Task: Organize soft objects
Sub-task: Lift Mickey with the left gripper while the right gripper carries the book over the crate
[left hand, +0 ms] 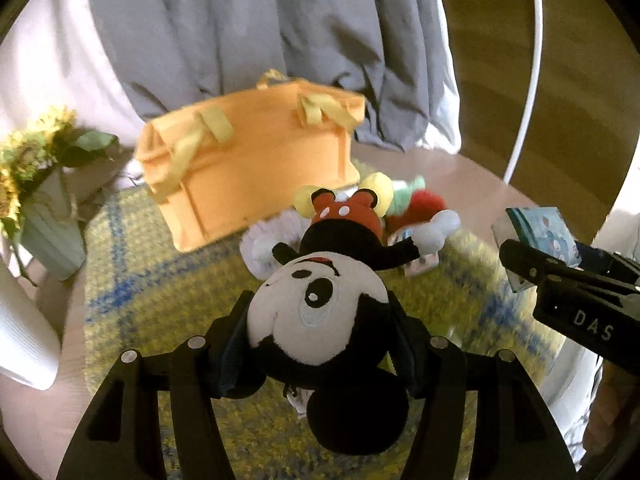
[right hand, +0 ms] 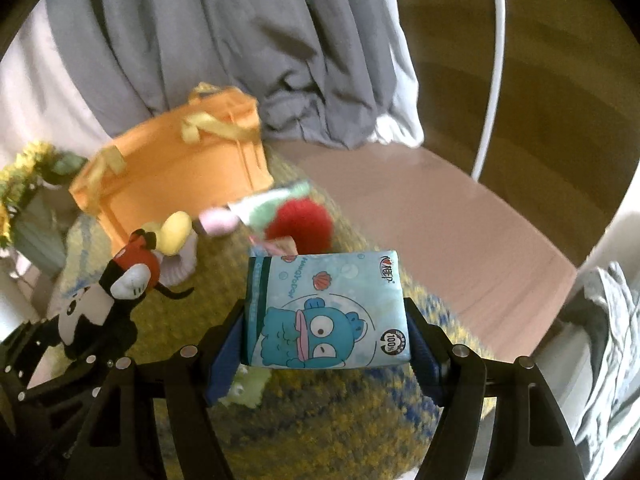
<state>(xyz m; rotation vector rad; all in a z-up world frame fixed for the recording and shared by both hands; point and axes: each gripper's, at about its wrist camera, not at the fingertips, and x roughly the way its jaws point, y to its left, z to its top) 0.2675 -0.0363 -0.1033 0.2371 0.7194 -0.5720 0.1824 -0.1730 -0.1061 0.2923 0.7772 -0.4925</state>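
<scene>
You are in a home, most likely a bedroom or living room, though the blur leaves that open. Grey bedding or curtain cloth (left hand: 256, 32) hangs in folds behind a round bench (right hand: 460, 240) covered by a yellow and blue woven mat (left hand: 160, 280). An orange fabric storage bag (left hand: 248, 160) stands on it beside plush toys (left hand: 360, 208), and a ribbed vase of sunflowers (left hand: 44, 200) sits at the left. Beyond, you see wood flooring (left hand: 492, 60).
</scene>
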